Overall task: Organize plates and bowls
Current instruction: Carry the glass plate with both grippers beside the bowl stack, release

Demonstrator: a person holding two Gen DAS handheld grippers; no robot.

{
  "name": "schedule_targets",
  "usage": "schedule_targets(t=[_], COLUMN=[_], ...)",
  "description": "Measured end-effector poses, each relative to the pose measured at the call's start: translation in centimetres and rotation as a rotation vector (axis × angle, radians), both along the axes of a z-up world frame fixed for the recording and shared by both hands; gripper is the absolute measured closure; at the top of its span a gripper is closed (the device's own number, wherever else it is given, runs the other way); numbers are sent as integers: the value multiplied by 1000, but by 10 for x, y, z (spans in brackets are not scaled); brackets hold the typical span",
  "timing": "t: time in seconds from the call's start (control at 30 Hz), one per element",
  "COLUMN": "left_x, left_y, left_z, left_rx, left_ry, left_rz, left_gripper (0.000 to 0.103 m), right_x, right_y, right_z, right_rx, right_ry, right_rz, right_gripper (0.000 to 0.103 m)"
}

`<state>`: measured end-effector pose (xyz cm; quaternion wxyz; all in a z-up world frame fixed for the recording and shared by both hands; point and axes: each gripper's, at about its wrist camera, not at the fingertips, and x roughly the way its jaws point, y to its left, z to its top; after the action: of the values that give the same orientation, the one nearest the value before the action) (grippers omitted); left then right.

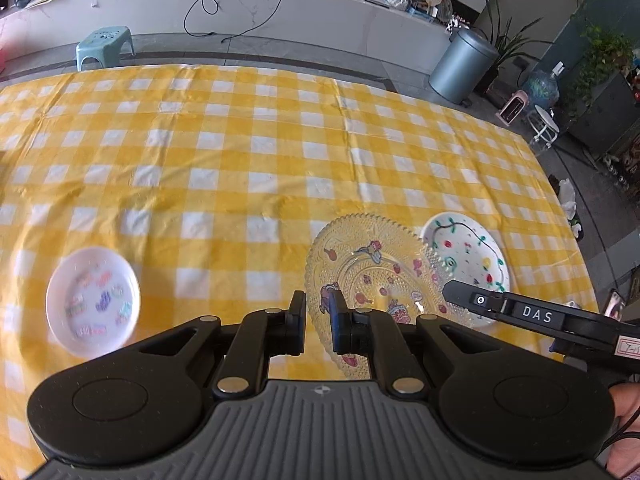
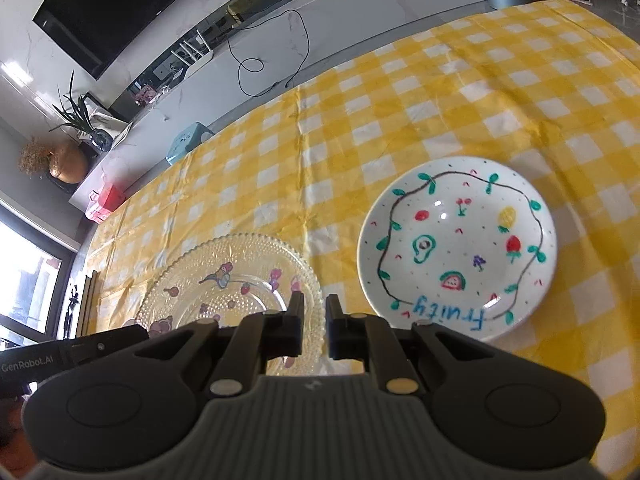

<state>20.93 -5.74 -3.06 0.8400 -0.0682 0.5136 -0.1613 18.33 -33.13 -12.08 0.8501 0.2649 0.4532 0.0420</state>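
Right now I hold both the left gripper [image 1: 318,322] and right gripper [image 2: 314,328] pressed together and empty above the glass plate [image 1: 376,276] at lower centre, the fruit plate [image 2: 456,246] just right; next, spread one to pick.

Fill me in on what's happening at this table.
A person holds a two-finger gripper in each hand above a table with a yellow checked cloth. Three dishes lie apart on it: a small white plate with coloured lettering, a clear glass plate with cartoon stickers and a white plate painted with fruit. The left gripper and right gripper are both nearly shut and hold nothing. No stacking shows.
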Motion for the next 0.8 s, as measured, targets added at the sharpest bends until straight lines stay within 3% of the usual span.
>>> schedule_targets(t=[0.43, 0.8], left_x=[-84, -112], left_y=[-23, -43], left_z=[-23, -39], left_rx=[28, 111], left_ry=[-45, -109], left_rz=[37, 48], left_gripper=[91, 90], right_x=[-76, -85], right_y=[-14, -17], right_z=[-13, -33], right_rx=[-25, -50], right_ry=[37, 111], right_rz=[-24, -7], right_gripper=[96, 96])
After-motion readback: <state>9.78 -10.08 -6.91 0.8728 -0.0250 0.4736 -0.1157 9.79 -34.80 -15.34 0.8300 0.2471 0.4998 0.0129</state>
